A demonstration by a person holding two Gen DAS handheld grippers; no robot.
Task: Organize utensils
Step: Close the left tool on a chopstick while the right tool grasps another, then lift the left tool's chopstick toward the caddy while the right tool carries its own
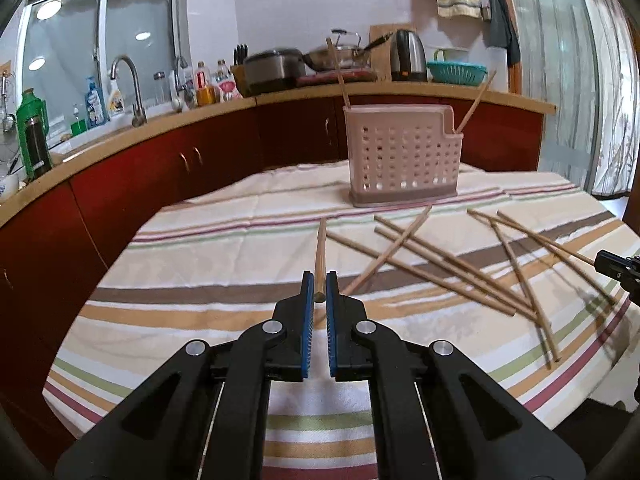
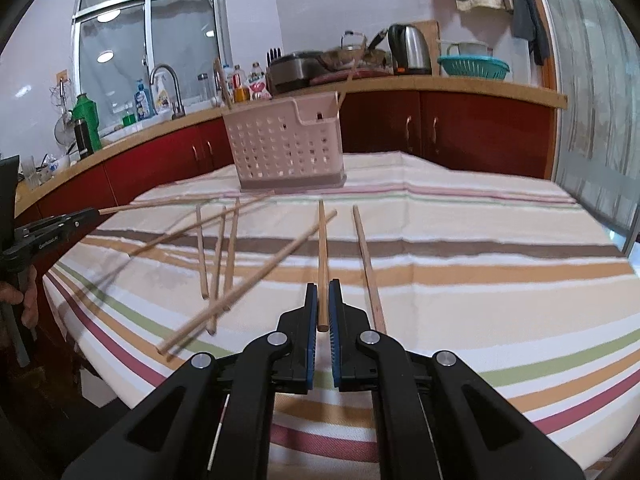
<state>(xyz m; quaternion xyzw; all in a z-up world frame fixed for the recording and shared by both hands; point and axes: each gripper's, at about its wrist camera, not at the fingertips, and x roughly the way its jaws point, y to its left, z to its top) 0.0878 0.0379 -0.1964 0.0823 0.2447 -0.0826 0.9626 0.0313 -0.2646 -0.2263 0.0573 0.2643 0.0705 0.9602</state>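
A pink perforated utensil holder stands at the far side of the striped tablecloth, with two chopsticks standing in it; it also shows in the right wrist view. Several wooden chopsticks lie scattered on the cloth. My left gripper is shut on one chopstick that points forward toward the holder. My right gripper is shut on another chopstick, also pointing forward. The left gripper shows at the left edge of the right wrist view, holding its chopstick.
The striped tablecloth covers the table. Behind it runs a red-cabinet counter with a sink tap, bottles, pots, a kettle and a teal colander. A glass door stands at the right.
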